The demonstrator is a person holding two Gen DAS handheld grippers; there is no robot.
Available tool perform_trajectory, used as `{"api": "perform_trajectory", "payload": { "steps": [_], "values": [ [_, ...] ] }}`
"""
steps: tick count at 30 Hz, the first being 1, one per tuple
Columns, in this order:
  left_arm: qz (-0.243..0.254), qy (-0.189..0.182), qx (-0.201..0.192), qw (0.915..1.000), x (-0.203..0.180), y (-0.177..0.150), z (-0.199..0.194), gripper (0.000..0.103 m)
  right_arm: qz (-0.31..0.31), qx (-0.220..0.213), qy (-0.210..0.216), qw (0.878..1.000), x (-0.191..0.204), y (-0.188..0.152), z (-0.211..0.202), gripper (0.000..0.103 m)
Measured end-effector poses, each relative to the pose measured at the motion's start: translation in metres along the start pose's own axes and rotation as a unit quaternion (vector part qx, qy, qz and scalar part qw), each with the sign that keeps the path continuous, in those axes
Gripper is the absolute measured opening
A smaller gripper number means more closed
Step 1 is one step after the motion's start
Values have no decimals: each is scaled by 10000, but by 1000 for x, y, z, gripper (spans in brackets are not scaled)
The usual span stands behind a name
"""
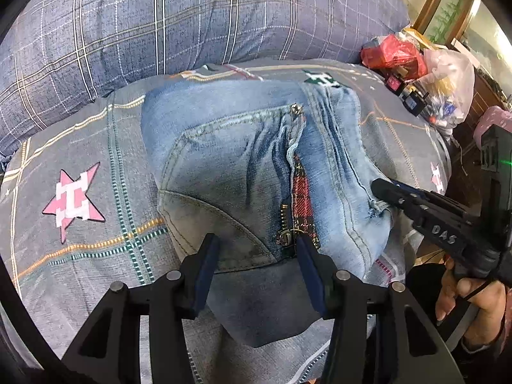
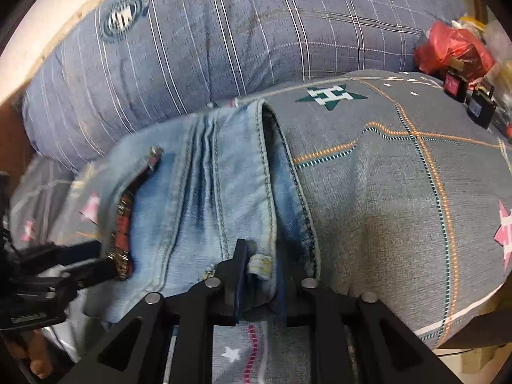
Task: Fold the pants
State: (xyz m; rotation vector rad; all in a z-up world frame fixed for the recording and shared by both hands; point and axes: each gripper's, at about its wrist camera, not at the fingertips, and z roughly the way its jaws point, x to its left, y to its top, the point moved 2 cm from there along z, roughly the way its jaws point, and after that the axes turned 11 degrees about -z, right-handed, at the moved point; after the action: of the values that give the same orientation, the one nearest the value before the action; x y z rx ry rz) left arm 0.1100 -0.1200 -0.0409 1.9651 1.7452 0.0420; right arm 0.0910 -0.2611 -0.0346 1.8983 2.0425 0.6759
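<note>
While jeans (image 1: 243, 166) lie folded mid-bed near pillow (image 1: 160, 16), right gripper (image 2: 259, 275) pinches belt-loop edge of waistband, narrow; left gripper (image 1: 256, 252) straddles zipper fly, half-wide, pads not pressing. Judged: corners pinned so next fold stays square.

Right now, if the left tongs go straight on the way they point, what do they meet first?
Most likely the jeans: the left tongs stand open over the near denim edge, with the zipper just ahead beside the right-hand finger. Depth is unclear, but denim lies directly in line, and the bedsheet is underneath.
</note>
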Motion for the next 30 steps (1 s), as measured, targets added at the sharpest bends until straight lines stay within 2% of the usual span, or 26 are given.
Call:
{"api": "perform_trajectory", "payload": {
  "steps": [4,6,8,12,13,15,16,18,19,21,22,24,30],
  "values": [
    [58,-215,-449,9987,-3,11,-30,53,113,-282,230,9993,-6,14,-20,25],
    [-22,-146,-616,9980,0,24,-37,53,31,-442,265,9987,-8,29,-24,32],
    [-129,-13,-620,9980,5,35,-35,53,71,-495,310,9983,-11,44,-18,67],
    [-524,275,-342,9977,23,56,-6,53,190,-551,476,9972,-12,70,10,69],
    [-587,281,-306,9974,26,57,-1,53,214,-517,513,9971,-11,73,16,68],
    [-640,273,-205,9974,28,58,10,53,296,-357,687,9966,-9,76,33,57],
    [-626,325,-168,9974,28,58,15,53,346,-299,799,9958,-8,75,39,36],
    [-539,546,-107,9970,30,56,24,53,400,-364,815,9952,-7,70,42,28],
    [-497,630,-52,9968,31,55,29,54,350,-459,713,9958,-7,70,39,9],
    [-541,620,-33,9966,33,53,33,57,236,-759,311,9964,-11,73,25,6],
    [-597,622,-31,9963,34,52,34,58,271,-818,318,9958,-14,74,23,6],
    [-687,627,-1,9957,35,51,37,59,360,-707,389,9961,-19,74,28,6],
    [-688,674,-38,9953,37,45,42,66,191,-98,24,9998,-18,62,62,6]
  ]
}}
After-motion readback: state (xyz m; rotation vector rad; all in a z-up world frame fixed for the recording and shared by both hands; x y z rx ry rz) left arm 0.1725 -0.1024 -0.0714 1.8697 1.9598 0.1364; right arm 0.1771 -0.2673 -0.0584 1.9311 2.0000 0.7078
